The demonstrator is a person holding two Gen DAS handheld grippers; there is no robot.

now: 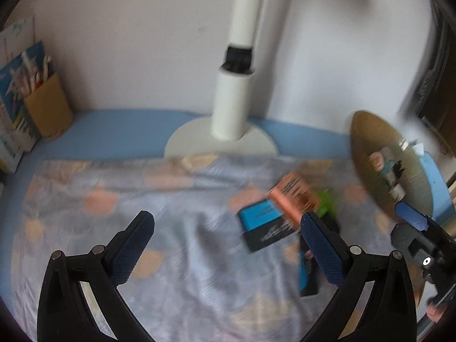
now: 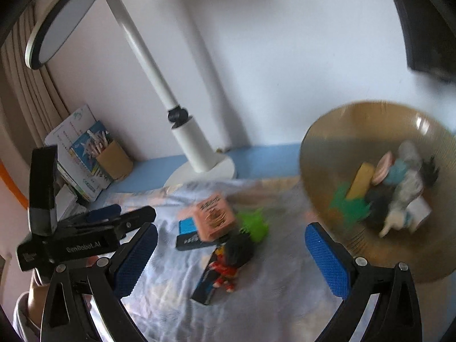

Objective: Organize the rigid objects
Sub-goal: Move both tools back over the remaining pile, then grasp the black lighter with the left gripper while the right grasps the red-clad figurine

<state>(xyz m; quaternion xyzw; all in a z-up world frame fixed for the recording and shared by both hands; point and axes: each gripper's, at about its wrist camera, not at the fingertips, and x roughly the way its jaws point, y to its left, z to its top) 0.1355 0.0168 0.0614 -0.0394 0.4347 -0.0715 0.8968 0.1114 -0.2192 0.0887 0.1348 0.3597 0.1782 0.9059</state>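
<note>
Faintly, "GenRobot.AI" on left claw (image 2: pixel 114 213)

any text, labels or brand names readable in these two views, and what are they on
"GenRobot.AI": white letters on the black body of the left gripper, seen in the right wrist view.
Black print on the pink box: blurred, unreadable.
White print on the blue and black box: blurred, unreadable.
Print on the books by the wall: too small to read.
</note>
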